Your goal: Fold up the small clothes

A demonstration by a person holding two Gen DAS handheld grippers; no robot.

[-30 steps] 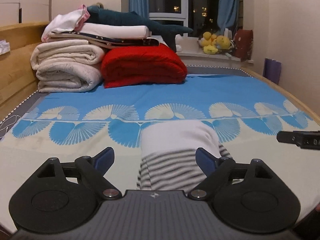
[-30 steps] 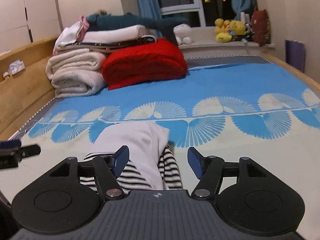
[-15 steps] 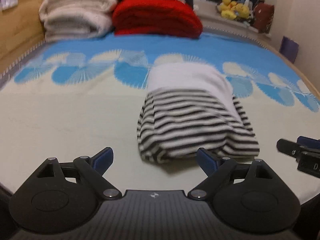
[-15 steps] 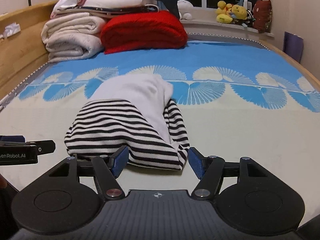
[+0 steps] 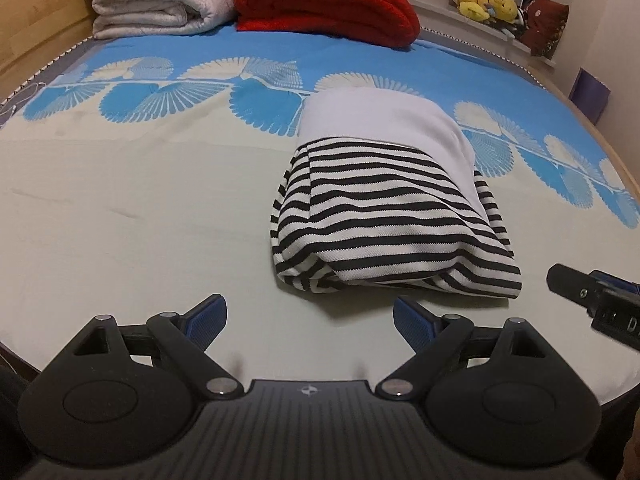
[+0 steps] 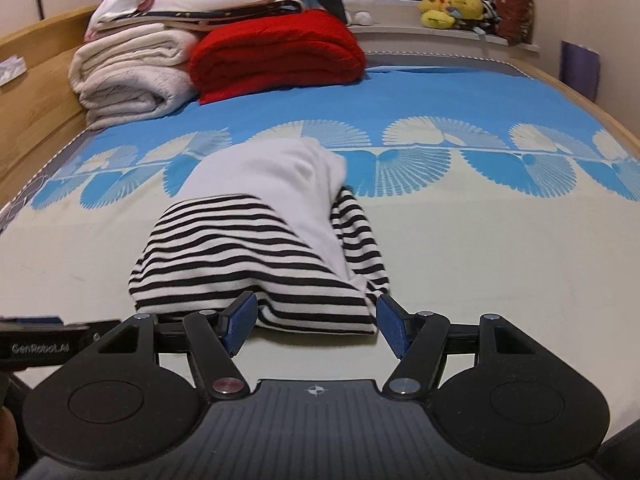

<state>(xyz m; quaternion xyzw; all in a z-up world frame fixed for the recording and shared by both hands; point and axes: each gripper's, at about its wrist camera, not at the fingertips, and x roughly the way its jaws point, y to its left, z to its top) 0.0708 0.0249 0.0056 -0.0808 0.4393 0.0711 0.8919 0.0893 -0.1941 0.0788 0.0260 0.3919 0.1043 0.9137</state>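
A folded garment [image 5: 384,216] [image 6: 256,256], black-and-white striped in front and plain white behind, lies on the bed sheet. My left gripper [image 5: 310,320] is open and low over the sheet, just short of the garment's near left corner, with nothing between its blue pads. My right gripper [image 6: 314,326] is open too; its jaws straddle the garment's near right corner without pressing it. The right gripper's tip [image 5: 580,290] shows at the right edge of the left wrist view, and the left gripper's arm [image 6: 48,344] at the left edge of the right wrist view.
Folded cream blankets [image 6: 128,76] and a red blanket [image 6: 276,56] are stacked at the head of the bed. A wooden bed frame [image 6: 36,92] runs along the left. Plush toys [image 6: 452,6] sit on the window sill. A purple box [image 6: 580,68] stands beside the right wall.
Both grippers have dropped and tilted down toward the sheet, so the garment now sits higher and fuller in each view. Their jaws have stayed open.
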